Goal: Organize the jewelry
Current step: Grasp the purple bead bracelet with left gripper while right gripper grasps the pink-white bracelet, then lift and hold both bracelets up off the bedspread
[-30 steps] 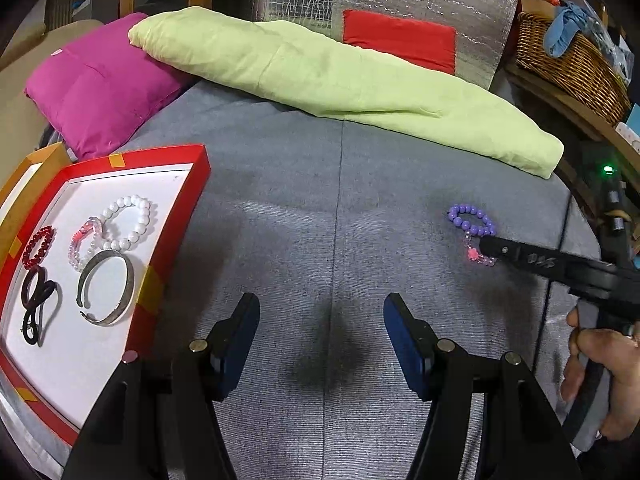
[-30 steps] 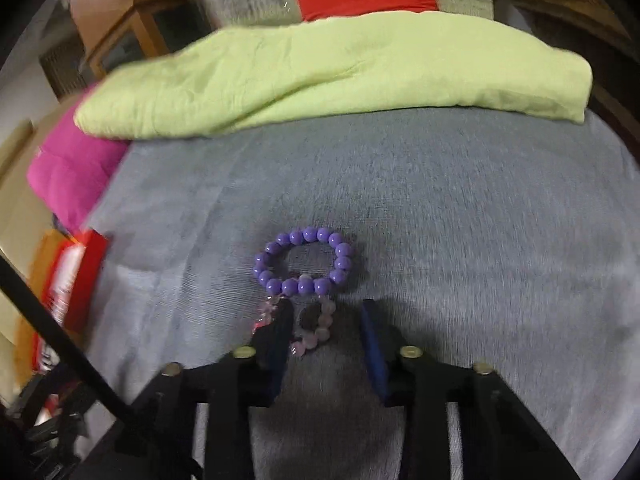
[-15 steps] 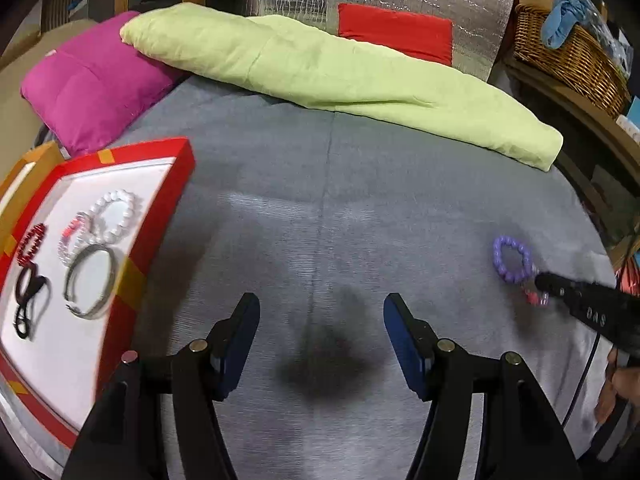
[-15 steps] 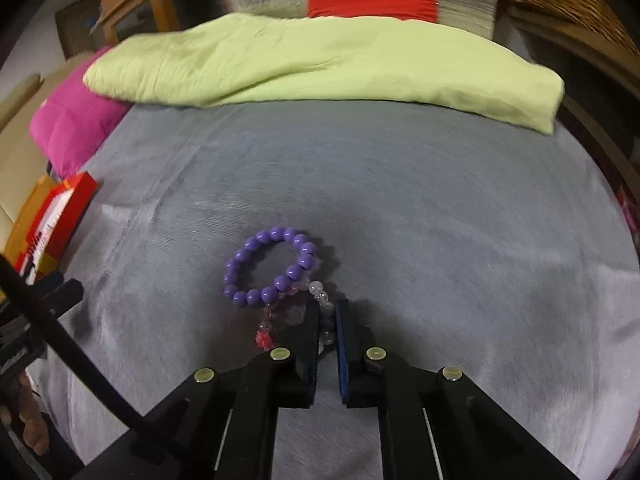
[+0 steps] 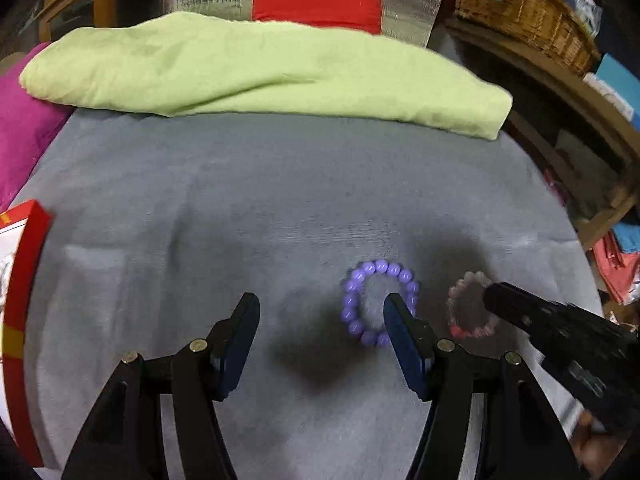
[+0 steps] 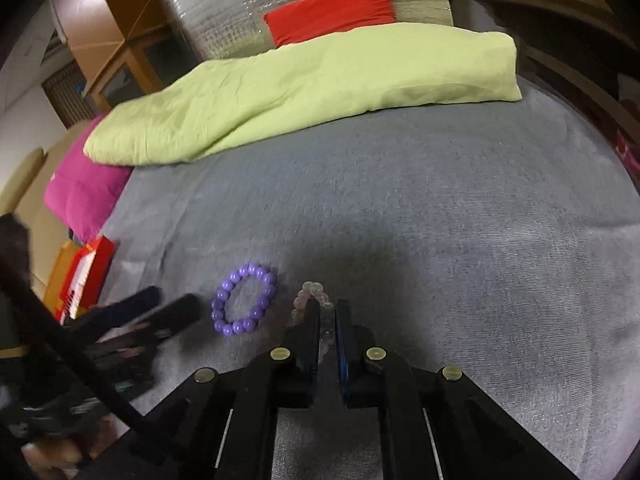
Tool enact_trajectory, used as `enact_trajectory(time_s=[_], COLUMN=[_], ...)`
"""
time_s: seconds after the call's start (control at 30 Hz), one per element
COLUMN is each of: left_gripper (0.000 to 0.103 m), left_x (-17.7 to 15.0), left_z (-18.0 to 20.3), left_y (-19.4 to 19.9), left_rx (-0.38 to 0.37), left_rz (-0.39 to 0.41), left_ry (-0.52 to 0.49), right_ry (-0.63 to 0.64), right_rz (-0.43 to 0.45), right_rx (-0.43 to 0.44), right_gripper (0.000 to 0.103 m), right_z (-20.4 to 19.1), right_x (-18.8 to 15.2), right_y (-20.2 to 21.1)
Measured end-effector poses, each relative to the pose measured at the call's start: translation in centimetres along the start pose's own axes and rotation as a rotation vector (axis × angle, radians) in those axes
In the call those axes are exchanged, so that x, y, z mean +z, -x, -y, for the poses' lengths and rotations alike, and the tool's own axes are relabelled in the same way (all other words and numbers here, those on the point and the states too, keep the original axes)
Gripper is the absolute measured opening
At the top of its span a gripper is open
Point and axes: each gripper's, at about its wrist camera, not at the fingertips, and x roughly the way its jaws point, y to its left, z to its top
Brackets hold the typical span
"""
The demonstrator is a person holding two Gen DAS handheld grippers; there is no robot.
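Observation:
A purple bead bracelet [image 5: 378,303] lies flat on the grey bedspread; it also shows in the right wrist view [image 6: 244,305]. My left gripper [image 5: 322,320] is open, and its right finger [image 5: 400,336] overlaps the bracelet's right side. My right gripper [image 6: 327,316] is shut on a pale pink bead bracelet [image 6: 311,295], held just right of the purple one; it shows blurred in the left wrist view [image 5: 468,308]. The red jewelry box [image 5: 24,272] is at the far left edge.
A folded lime-green blanket [image 5: 256,68] lies across the back of the bed, with a magenta cushion [image 6: 86,184] at the left. A wicker basket [image 5: 524,4] stands on a wooden shelf at the right. The bed edge drops off at the right.
My left gripper has swung right from the box to the purple bracelet. My right gripper closed on the pink bracelet and pulled it clear of the purple one.

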Motion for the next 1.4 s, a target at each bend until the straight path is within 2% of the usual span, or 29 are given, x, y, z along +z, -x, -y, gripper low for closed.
enact_trajectory(time_s=[0.03, 0.07, 0.1, 0.17, 0.33, 0.4, 0.5, 0.63, 0.73, 0.83, 1.1, 1.4], left_gripper=[0.064, 0.05, 0.034, 0.009, 0.009, 0.009, 0.009, 0.009, 0.009, 0.009, 0.009, 0.009], left_x=[0.1, 0.1, -0.1, -0.4, -1.4, -2.5, -4.2, -5.5, -5.1, -5.1, -4.4, -4.4], left_z=[0.5, 1.0, 1.6, 2.1, 0.9, -0.3, -1.7, -4.2, -5.2, -5.5, -8.0, -8.5], left_y=[-0.9, -1.8, -2.0, -1.8, 0.0, 1.3, 3.3, 5.6, 6.2, 6.6, 6.4, 6.2], left_rx=[0.002, 0.017, 0.079, 0.095, 0.076, 0.052, 0.077, 0.078, 0.074, 0.096, 0.107, 0.132], left_rz=[-0.024, -0.053, -0.035, -0.028, -0.028, -0.006, 0.037, 0.1, 0.14, 0.167, 0.156, 0.152], left_ry=[-0.009, -0.036, -0.089, -0.147, -0.168, -0.163, -0.193, -0.131, -0.089, -0.092, 0.005, 0.02], right_ry=[-0.005, -0.009, -0.013, -0.017, -0.043, -0.066, -0.095, -0.071, -0.039, -0.005, 0.071, 0.083], right_rz=[0.0, -0.002, -0.003, -0.003, 0.01, 0.015, 0.015, 0.025, 0.036, 0.049, 0.045, 0.065], right_rx=[0.009, 0.018, 0.029, 0.039, 0.076, 0.116, 0.181, 0.207, 0.196, 0.184, 0.147, 0.144], right_gripper=[0.008, 0.008, 0.008, 0.008, 0.008, 0.008, 0.008, 0.008, 0.008, 0.008, 0.008, 0.008], right_z=[0.1, 0.1, 0.0, -0.3, -0.2, -0.1, -0.1, -1.1, -2.1, -2.7, -4.7, -4.8], right_x=[0.1, 0.2, 0.3, 0.5, 0.5, 0.5, 0.4, 0.2, 0.0, -0.2, -0.3, -0.4], right_y=[0.0, -0.2, -0.3, -0.8, -0.6, -0.5, -0.4, -0.2, -0.2, -0.3, -1.2, -0.7])
